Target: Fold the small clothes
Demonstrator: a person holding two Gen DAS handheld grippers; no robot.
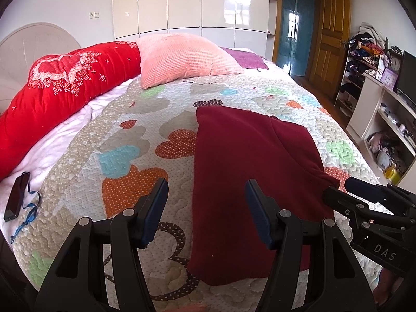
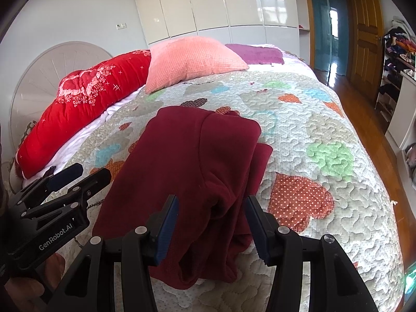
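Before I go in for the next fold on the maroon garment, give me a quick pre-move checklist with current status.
1. Left gripper open, nothing held: ok.
2. Right gripper open, nothing pinched: ok.
3. Maroon garment lying on the quilt: ok.
4. Garment flat: not ok, bunched folds along its right side.
5. Phone well away from the garment: ok.
6. Near hem fully visible: cannot tell, gripper bodies cover part.

L gripper (image 1: 206,197): jaws apart, nothing pinched, tilted down fwd.
R gripper (image 2: 212,209): jaws apart, nothing gripped btwn pads, tilted down fwd.
Spacing: side by side, close, not touching.
Hand (image 2: 24,293): partly seen under L gripper body.
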